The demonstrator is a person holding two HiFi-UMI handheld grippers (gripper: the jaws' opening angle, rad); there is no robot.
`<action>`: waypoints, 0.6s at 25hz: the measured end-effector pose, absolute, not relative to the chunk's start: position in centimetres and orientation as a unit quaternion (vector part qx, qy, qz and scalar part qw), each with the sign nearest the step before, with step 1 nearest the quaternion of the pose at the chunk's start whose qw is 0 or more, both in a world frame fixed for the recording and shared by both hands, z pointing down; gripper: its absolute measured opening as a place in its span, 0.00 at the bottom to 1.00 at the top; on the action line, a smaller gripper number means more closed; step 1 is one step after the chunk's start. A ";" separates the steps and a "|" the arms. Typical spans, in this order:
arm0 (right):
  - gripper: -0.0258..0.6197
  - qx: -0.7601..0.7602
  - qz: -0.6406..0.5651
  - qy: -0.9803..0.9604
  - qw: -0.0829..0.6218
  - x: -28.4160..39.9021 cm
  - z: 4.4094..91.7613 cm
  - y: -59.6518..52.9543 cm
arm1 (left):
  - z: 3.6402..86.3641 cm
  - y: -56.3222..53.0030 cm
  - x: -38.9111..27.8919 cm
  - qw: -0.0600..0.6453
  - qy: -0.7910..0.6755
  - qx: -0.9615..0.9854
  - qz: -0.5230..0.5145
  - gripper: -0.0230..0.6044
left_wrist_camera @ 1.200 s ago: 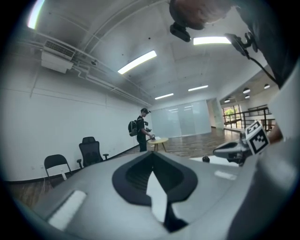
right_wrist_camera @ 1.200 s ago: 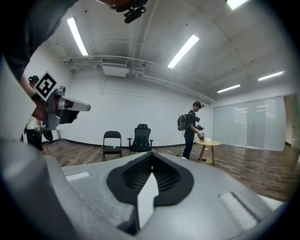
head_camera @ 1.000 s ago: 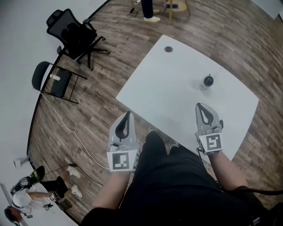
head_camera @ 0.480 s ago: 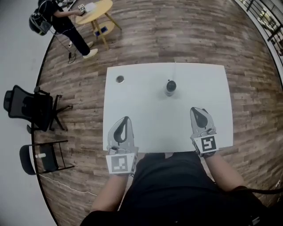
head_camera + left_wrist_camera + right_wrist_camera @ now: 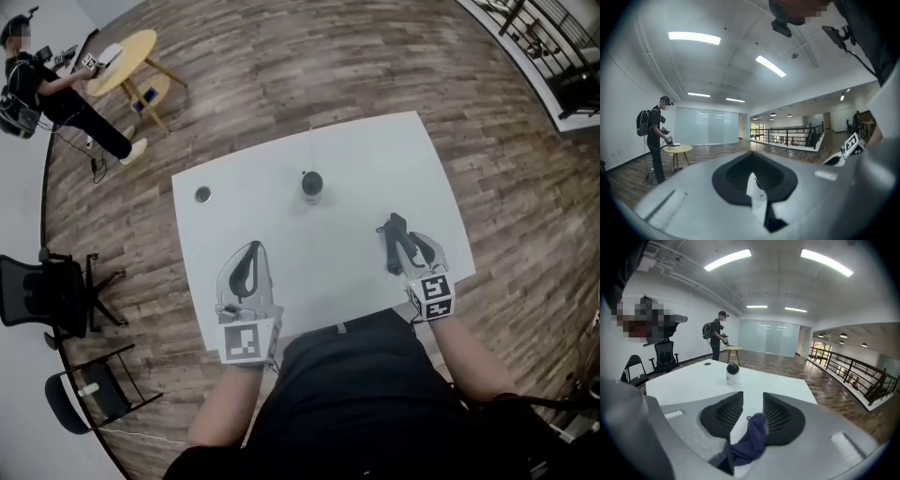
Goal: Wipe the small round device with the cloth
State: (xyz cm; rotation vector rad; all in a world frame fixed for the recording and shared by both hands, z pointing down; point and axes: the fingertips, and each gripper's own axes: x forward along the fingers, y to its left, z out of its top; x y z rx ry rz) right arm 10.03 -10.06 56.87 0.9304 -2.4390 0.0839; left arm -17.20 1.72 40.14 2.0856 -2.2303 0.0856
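The small round device (image 5: 311,186), a white base with a black ball on top, stands upright near the far middle of the white table (image 5: 375,159); it also shows ahead in the right gripper view (image 5: 732,372). My right gripper (image 5: 405,232) is over the table's near right part. Its jaws have just been opening and now stand apart (image 5: 753,397). A dark blue cloth (image 5: 752,437) hangs loosely between them, leaning on the right pad. My left gripper (image 5: 251,247) is over the near left part, tips together and empty (image 5: 752,157).
A small dark disc (image 5: 202,195) lies on the table's far left. A person (image 5: 56,89) stands by a round yellow table (image 5: 127,58) at the back left. An office chair (image 5: 47,291) and a folding chair (image 5: 89,394) stand left of me. A railing (image 5: 544,37) runs at the far right.
The view has swung so the table lies square ahead. Both grippers have moved out over its near edge. The right jaws have opened, and the dark cloth now shows between them.
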 end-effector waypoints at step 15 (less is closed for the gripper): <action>0.41 0.309 0.097 -0.867 0.379 11.5 69.9 -11.4 | 40.1 2.7 -18.9 0.028 -0.766 0.635 0.092 0.04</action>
